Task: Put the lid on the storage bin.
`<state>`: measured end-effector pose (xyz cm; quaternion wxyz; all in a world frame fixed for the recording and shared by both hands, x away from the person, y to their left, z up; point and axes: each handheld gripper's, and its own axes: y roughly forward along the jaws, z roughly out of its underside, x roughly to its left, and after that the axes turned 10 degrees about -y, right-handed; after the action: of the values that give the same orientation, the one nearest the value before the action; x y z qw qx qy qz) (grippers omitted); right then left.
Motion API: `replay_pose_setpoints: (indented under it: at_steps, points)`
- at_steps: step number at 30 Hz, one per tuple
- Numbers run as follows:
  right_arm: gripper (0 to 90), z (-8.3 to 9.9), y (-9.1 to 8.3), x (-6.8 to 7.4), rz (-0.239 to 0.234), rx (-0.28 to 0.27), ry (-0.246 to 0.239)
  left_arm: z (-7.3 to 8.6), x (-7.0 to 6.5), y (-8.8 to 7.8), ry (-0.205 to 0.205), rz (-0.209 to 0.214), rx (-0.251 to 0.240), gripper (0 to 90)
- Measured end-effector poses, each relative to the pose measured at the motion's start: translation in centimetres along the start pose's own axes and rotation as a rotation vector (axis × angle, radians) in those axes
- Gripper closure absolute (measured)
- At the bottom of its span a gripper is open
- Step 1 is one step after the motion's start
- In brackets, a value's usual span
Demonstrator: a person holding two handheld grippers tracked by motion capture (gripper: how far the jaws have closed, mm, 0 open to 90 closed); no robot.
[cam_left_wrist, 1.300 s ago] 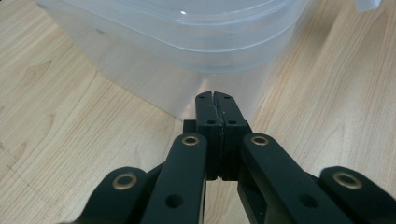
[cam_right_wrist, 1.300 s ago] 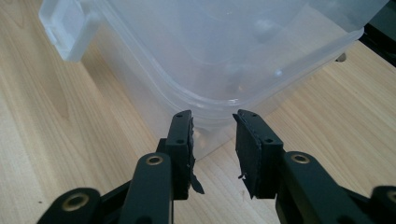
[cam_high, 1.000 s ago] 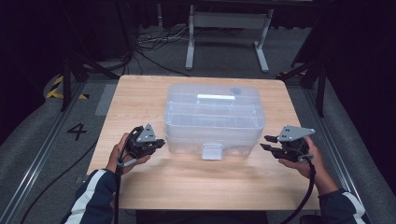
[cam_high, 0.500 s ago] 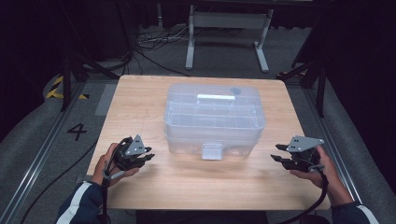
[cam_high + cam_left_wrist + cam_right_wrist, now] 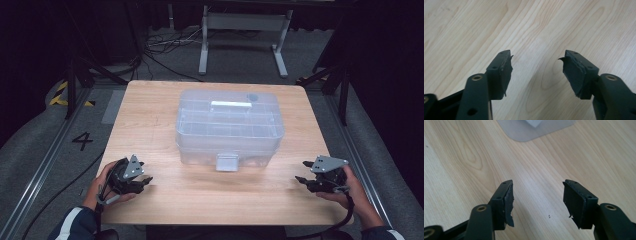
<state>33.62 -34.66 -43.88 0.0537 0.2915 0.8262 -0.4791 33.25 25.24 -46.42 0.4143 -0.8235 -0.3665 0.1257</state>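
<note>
Clear lidded storage box (image 5: 229,127) is sitting on the wooden table (image 5: 150,110) between and ahead of my grippers, well apart from both, while my left gripper (image 5: 141,182) and right gripper (image 5: 301,172) are hovering with jaws just opening, gripping nothing.

Only readable mark: a black "4" (image 5: 82,140) on the grey floor (image 5: 45,150), left of the worktop (image 5: 150,110). Yellow-black hazard stripes (image 5: 62,95) on the floor further back. No text on anything else.
</note>
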Motion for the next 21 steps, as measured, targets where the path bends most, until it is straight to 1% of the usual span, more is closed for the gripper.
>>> replay_pose_setpoints:
  at_steps: [1,2,5,8,9,10,11,12,13,14,15,16,17,18,19,20,21]
  points:
    - [39.4,0.3,0.1,0.0,-0.002,-0.003,0.01,0.3,0.1,0.0,-0.007,-0.007,0.005,35.7]
    - [38.2,0.6,0.2,0.1,-0.001,-0.005,0.019,0.7,0.3,-0.1,-0.024,-0.014,0.007,33.4]
    - [35.8,1.6,0.3,0.2,0.016,-0.016,0.051,1.6,0.7,-0.1,-0.048,0.004,0.01,29.5]
    - [34.2,2.6,0.3,0.2,0.037,-0.031,0.098,2.3,1.0,-0.1,-0.076,0.013,0.01,27.0]
    - [33.8,3.0,0.3,0.1,0.044,-0.032,0.114,2.6,1.1,-0.1,-0.092,0.025,0.007,26.2]
    - [33.8,3.4,0.2,0.2,0.041,-0.037,0.14,2.8,1.2,-0.1,-0.097,0.033,0.006,25.0]
    - [33.8,3.7,0.2,0.1,0.039,-0.044,0.153,3.1,1.4,-0.1,-0.114,0.043,-0.001,24.5]
    - [33.8,4.1,0.2,0.2,0.039,-0.038,0.171,3.3,1.5,-0.1,-0.124,0.051,-0.005,23.5]
    - [33.8,4.5,0.2,0.2,0.037,-0.039,0.178,3.4,1.7,-0.1,-0.135,0.057,-0.007,22.1]
    - [33.8,4.5,0.2,0.2,0.037,-0.039,0.178,3.4,1.7,-0.1,-0.135,0.057,-0.007,21.1]
    - [33.6,4.8,0.1,0.2,0.026,-0.048,0.193,3.7,1.9,-0.1,-0.158,0.066,-0.014,21.1]
    - [33.1,5.3,0.1,0.3,0.022,-0.061,0.224,3.9,2.0,-0.2,-0.169,0.071,-0.017,20.2]
    - [32.5,5.5,0.1,0.3,0.025,-0.064,0.238,4.1,2.1,-0.1,-0.184,0.077,-0.025,19.8]
    - [31.6,6.0,0.2,0.3,0.028,-0.074,0.262,4.3,2.1,-0.1,-0.196,0.081,-0.031,18.7]
    - [31.1,6.3,0.2,0.3,0.022,-0.082,0.283,4.4,2.2,-0.1,-0.206,0.08,-0.038,17.8]
    - [30.4,6.7,0.4,0.3,0.02,-0.082,0.295,4.6,2.3,0.0,-0.22,0.086,-0.046,17.2]
    - [29.6,7.2,0.6,0.4,0.03,-0.079,0.322,4.8,2.4,0.1,-0.242,0.095,-0.056,15.5]
